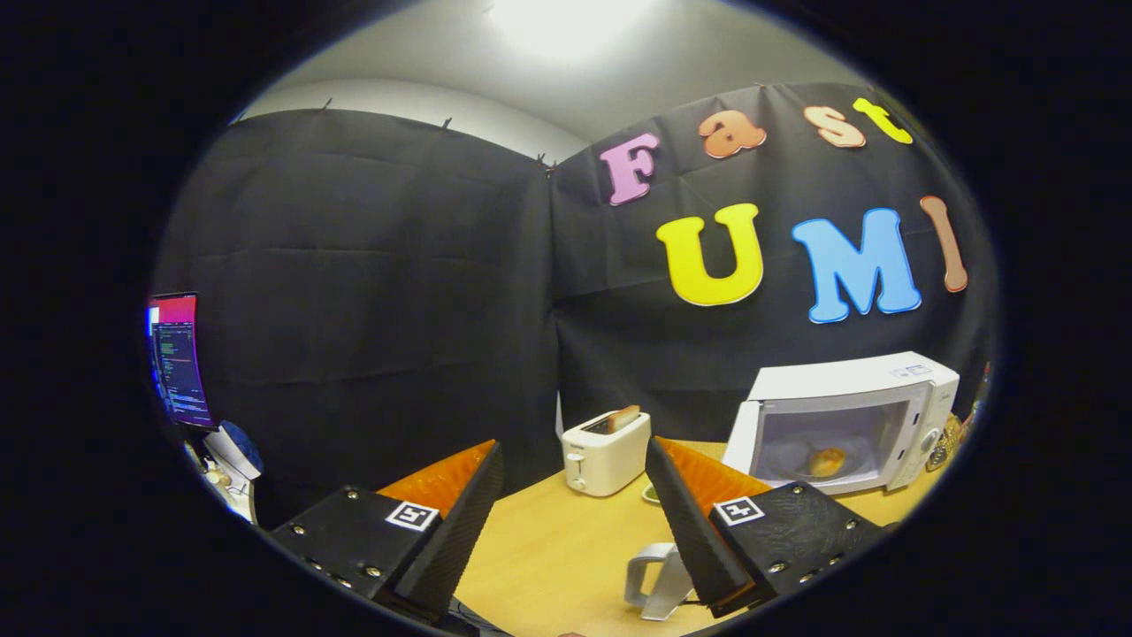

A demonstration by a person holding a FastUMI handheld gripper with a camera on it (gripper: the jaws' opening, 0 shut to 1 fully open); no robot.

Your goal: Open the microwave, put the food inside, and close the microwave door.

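A white microwave stands on the wooden table, beyond my right finger and to its right. Its door looks flush with the front. Through the window a pale bun-like piece of food shows on the turntable. My gripper hangs well back from the microwave, above the table, open, with nothing between its fingers. The control panel with a knob is on the microwave's right side.
A white toaster with a slice of bread in it stands just ahead between the fingers. A white handled holder lies on the table by my right finger. A lit monitor stands off to the left, past the table's edge.
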